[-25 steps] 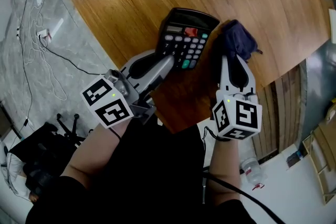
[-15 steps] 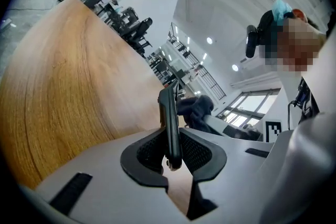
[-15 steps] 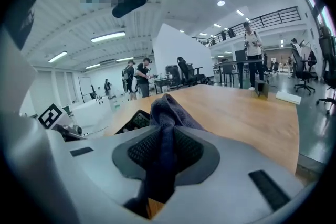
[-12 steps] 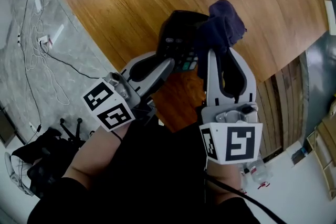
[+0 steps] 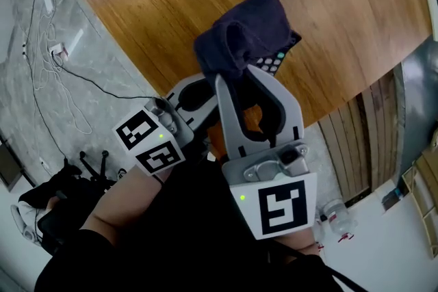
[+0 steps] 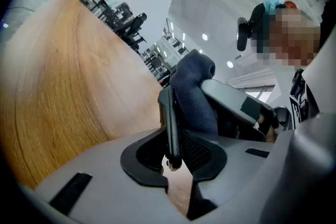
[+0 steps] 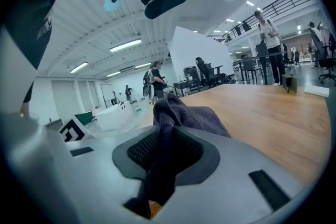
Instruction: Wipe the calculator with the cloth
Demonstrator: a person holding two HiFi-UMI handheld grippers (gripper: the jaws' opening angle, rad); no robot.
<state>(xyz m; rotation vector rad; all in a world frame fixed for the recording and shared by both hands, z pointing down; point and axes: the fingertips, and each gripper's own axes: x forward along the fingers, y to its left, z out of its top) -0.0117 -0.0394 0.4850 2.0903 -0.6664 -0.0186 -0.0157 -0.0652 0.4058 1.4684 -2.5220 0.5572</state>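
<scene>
The black calculator (image 5: 278,62) is almost hidden in the head view; only a few keys show beside the cloth. In the left gripper view the calculator (image 6: 170,123) stands edge-on between the jaws, and my left gripper (image 6: 176,150) is shut on it. The left gripper (image 5: 200,91) sits low behind the right one in the head view. A dark blue cloth (image 5: 245,34) bunches over the calculator, with my right gripper (image 5: 244,73) shut on it. The cloth (image 7: 181,115) fills the right gripper (image 7: 165,159) jaws, and the cloth (image 6: 193,86) presses against the calculator's face.
The wooden table (image 5: 171,3) lies under both grippers, its near edge running diagonally. White cables (image 5: 48,58) trail on the grey floor at left. A plastic bottle (image 5: 333,219) lies on the floor at right. People (image 7: 268,42) stand far off in the hall.
The right gripper rose and swung left with the cloth, from beside the calculator to over it. The calculator has tipped up off the table in the left gripper and is now mostly covered.
</scene>
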